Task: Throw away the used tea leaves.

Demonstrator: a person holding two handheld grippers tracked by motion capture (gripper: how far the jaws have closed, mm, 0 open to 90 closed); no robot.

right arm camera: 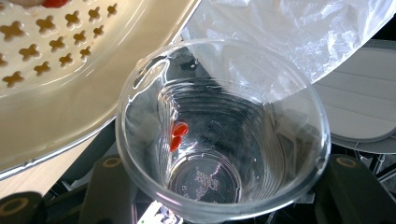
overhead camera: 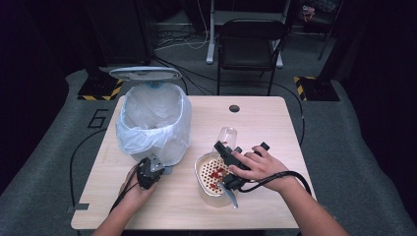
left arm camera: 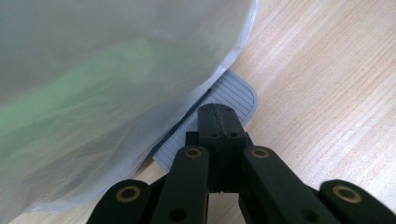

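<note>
Gripped in my right fingers [right arm camera: 219, 186], tipped cup [right arm camera: 222, 128] holds two red bits; strainer [overhead camera: 212, 173] holds more. Left fingers [left arm camera: 219, 123] press closed on bin pedal [left arm camera: 233, 95].

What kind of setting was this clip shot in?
Probably a lab or studio set up for recording, not a kitchen: a lone wooden table on grey carpet, cables on the floor, a folding chair, and hazard-striped stand bases.

Digit "6" on grey floor mat [overhead camera: 97, 119], left of table.
</note>
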